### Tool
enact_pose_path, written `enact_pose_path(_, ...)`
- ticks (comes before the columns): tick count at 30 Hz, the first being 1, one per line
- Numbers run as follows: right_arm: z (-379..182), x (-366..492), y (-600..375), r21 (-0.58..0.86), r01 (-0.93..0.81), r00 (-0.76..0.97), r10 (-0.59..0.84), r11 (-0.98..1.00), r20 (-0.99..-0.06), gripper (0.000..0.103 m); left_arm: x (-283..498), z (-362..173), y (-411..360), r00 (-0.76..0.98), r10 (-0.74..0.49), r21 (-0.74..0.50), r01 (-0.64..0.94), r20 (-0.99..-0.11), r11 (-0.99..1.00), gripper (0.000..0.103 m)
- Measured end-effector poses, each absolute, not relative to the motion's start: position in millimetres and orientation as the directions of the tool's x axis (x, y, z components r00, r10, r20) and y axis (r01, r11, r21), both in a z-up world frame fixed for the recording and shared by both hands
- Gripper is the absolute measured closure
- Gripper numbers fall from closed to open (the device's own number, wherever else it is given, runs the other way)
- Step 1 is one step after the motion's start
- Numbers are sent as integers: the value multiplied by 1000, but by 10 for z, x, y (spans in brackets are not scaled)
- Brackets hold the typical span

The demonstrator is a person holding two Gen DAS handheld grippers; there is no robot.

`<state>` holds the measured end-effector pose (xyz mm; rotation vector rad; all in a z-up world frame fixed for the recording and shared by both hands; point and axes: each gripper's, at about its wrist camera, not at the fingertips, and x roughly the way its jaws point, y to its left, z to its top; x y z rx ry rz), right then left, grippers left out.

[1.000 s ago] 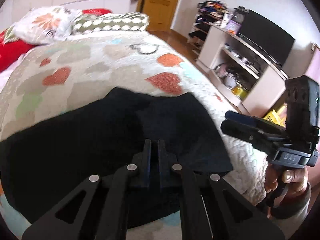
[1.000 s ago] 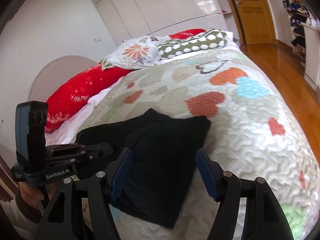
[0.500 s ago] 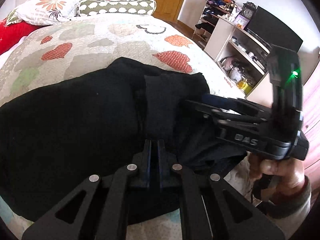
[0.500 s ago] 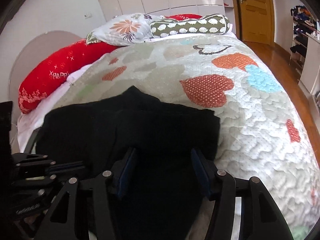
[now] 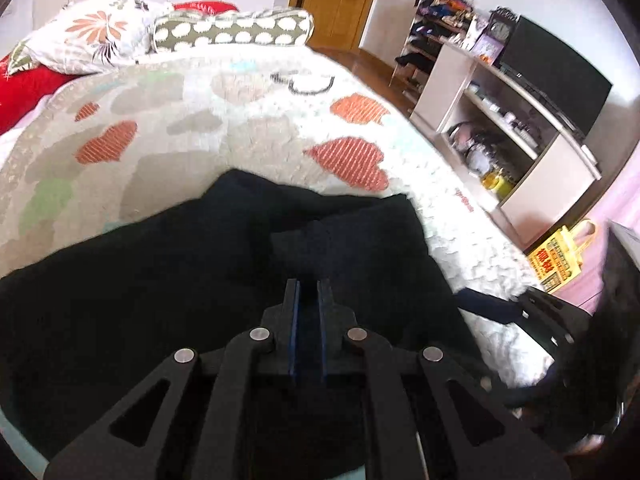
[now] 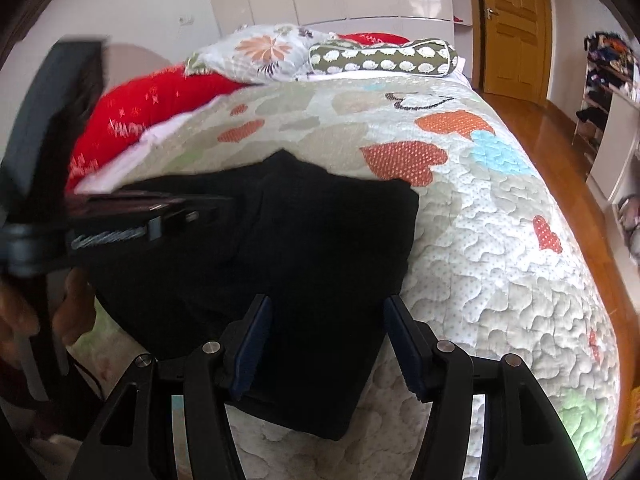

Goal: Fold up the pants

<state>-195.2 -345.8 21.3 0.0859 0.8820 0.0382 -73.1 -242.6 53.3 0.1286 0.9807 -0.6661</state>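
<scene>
Since half a second ago, the right gripper (image 6: 326, 346) has been drawn back from the black pants (image 6: 304, 248), jaws spread. Left gripper (image 5: 308, 312): nearly clenched above the pants, nothing seen grasped.

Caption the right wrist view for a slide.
Open right gripper over folded black pants on quilt.
</scene>
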Motion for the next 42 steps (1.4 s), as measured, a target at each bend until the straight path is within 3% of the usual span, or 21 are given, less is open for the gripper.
enact_pose_path(9,186,-2026,-3524,114,30,624,70,993,-779,40,-688,388,-2356,374,-459,-218,533,-806,818,93)
enact_pose_path(11,281,-2028,-3541,125,32,637,77,992,-767,39,-712,435,-2294,392,-443,-202,521,-806,829,73)
enact_pose_path(16,440,-1909,-3444,133,-1,664,100,991,-741,35,-780,548,-2064,425,-433,-202,488,-795,849,62)
enact_pose_path(23,384,-1589,-3208,132,-44,650,129,990,-749,35,-851,680,-1759,481,-394,-178,434,-783,883,38)
enact_pose_path(28,136,-1456,-3030,121,-65,611,136,990,-780,32,-886,707,-1564,509,-362,-157,401,-781,903,35)
enact_pose_path(35,345,-1469,-3023,148,-69,627,158,987,-763,30,-912,689,-1327,511,-357,-182,360,-782,915,35)
enact_pose_path(42,397,-1281,-2924,137,-83,640,158,987,-752,27,-954,704,-1007,514,-364,-233,303,-776,924,27)
